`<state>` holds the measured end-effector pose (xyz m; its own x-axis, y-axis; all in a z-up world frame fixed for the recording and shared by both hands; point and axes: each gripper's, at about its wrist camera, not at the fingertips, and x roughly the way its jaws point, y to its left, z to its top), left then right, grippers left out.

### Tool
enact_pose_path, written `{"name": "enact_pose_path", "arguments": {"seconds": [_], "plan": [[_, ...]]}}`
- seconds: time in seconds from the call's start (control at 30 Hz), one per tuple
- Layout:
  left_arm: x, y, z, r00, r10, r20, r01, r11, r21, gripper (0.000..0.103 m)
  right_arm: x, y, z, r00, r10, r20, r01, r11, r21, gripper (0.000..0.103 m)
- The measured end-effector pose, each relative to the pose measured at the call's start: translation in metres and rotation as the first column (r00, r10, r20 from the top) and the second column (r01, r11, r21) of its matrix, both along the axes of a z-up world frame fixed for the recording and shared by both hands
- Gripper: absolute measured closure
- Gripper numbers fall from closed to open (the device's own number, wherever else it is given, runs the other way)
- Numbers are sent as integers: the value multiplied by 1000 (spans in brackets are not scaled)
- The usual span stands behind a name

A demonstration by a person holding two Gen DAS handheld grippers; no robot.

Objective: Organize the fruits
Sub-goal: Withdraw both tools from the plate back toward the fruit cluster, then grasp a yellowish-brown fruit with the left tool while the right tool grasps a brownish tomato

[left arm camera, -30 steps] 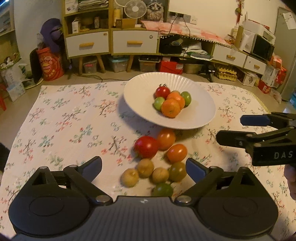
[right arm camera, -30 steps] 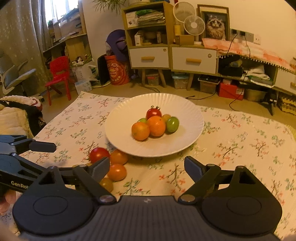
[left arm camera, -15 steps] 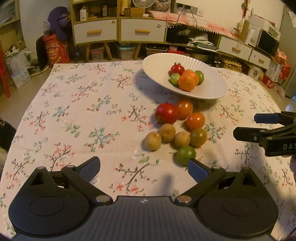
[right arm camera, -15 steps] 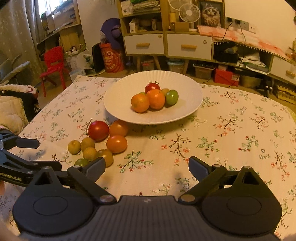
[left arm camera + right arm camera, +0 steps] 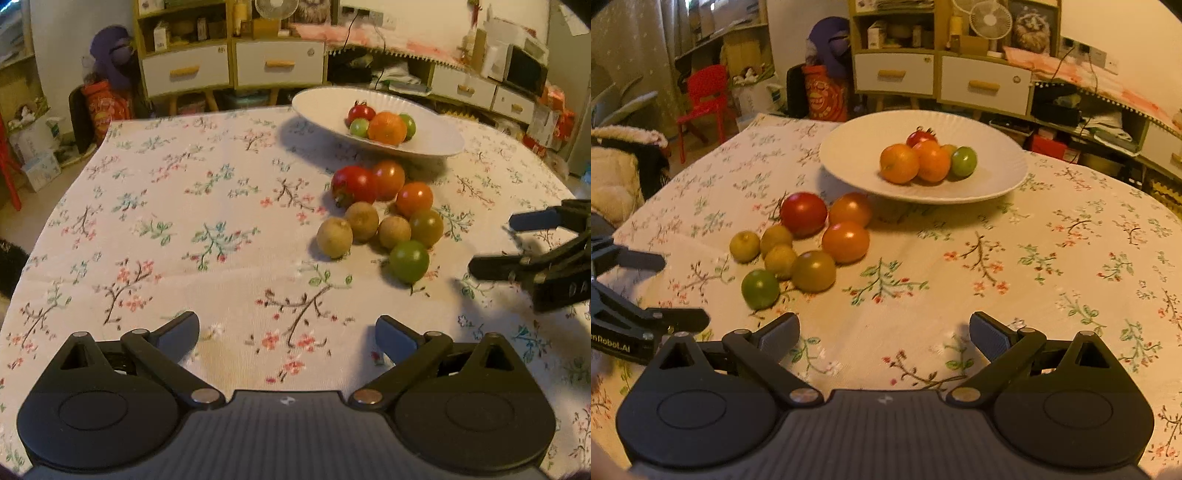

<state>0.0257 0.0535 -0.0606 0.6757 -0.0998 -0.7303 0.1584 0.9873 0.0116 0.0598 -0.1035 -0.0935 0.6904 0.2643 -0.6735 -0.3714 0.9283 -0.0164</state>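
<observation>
Fruit counts: eight pieces lie loose on the worktop beside the white plate, three of them small brown ones; five show on the plate, some overlapping. Left gripper and right gripper hold their fingers wide, nothing between.

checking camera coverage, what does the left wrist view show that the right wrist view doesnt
Only the left wrist view shows the microwave on the far right and the right gripper from the side, open and empty.

Only the right wrist view shows the red chair, the curtain, and a second orange on the plate.

Both show the white plate holding fruit, the loose fruit on the flowered tablecloth, including the green tomato, the drawers and the fan.
</observation>
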Motion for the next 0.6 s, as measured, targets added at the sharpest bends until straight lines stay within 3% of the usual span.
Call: {"name": "enact_pose_path", "arguments": {"seconds": [0.23,0.6], "plan": [[11,1,-4,998,-9,63,10,1000,-13,6,-4,9,-11,999,9,48,-6,998,-58,5],[21,-5,-2,997,-9,78,11,1000,-21,10,-1,20,-12,995,37,89,-34,999,-36,7]]}}
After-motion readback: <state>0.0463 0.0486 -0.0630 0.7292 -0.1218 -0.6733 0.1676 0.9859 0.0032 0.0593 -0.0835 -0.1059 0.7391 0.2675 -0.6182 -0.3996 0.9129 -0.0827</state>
